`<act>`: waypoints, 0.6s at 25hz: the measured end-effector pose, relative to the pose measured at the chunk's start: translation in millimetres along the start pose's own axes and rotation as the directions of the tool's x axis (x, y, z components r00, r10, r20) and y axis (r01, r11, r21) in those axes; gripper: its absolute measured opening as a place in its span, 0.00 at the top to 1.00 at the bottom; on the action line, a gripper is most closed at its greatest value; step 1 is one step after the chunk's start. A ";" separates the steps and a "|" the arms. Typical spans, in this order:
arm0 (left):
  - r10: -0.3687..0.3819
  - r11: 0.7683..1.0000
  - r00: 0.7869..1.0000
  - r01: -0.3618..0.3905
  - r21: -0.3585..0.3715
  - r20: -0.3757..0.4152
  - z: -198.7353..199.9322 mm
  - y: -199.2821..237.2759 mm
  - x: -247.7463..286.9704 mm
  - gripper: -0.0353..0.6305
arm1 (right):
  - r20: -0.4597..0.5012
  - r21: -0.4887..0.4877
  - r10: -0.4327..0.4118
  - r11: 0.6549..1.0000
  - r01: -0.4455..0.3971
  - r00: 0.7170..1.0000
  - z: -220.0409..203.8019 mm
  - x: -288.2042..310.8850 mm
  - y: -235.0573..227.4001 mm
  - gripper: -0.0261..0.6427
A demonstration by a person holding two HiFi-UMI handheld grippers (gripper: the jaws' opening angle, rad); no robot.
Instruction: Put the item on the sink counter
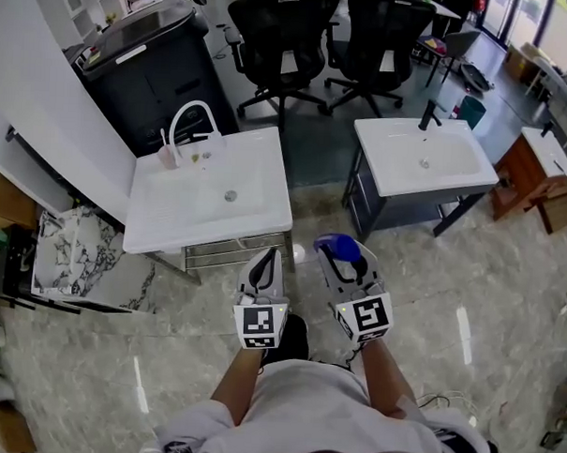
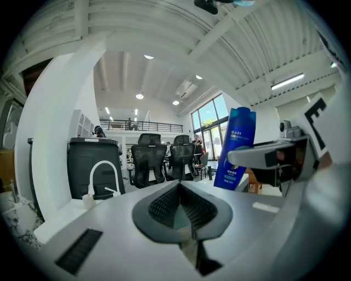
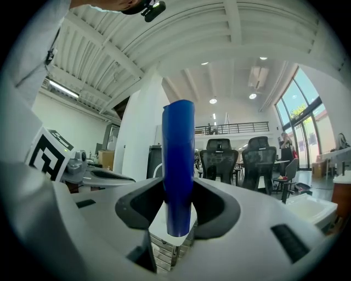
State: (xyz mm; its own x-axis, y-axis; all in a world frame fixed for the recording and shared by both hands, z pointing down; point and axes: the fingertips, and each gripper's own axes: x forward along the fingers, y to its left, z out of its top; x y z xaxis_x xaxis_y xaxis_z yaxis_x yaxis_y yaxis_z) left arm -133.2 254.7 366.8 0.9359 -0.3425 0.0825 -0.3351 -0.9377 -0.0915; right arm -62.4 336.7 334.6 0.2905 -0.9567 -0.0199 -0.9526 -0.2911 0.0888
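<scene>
Ahead, a faucet [image 1: 194, 117], perhaps cups [image 1: 168, 154], top the counter [image 1: 258, 203].

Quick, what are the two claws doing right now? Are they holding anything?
Left claw: closed, holding nothing.
Right claw: closed on the blue bottle, which stands upright in it.

Two grippers are in sight, the left gripper [image 1: 265, 265] and the right gripper [image 1: 346, 261], and one blue bottle [image 1: 334, 242]. There are two white sinks, the near sink [image 1: 171, 216] and the far sink [image 1: 389, 169], with one white faucet [image 1: 195, 114] and one black faucet [image 1: 429, 115]. Behind them are two black office chairs [image 1: 282, 38] and one dark bin [image 1: 145, 69].
</scene>
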 end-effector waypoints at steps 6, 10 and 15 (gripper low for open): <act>-0.030 0.999 0.999 0.030 -0.011 -0.013 -6.0 29.8 56.9 0.93 | -0.009 -0.002 0.016 1.000 -0.016 1.000 -4.2 58.4 -18.6 0.73; -0.089 0.996 0.994 0.088 -0.013 -0.062 -17.7 60.3 97.6 0.93 | -0.041 -0.001 0.022 1.000 -0.022 0.999 -10.9 106.3 -28.0 0.73; -0.107 0.993 0.991 0.103 -0.057 -0.078 -29.9 103.4 141.2 0.93 | -0.073 0.003 0.049 0.999 -0.049 0.996 -20.8 164.1 -36.6 0.73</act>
State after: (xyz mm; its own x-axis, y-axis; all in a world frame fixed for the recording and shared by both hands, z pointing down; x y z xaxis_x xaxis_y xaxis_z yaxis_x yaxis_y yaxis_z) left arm -39.0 107.6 398.7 0.9551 -0.2434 0.1687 -0.2426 -0.9698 -0.0259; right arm 22.0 190.5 348.8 0.2490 -0.9668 0.0569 -0.9660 -0.2437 0.0866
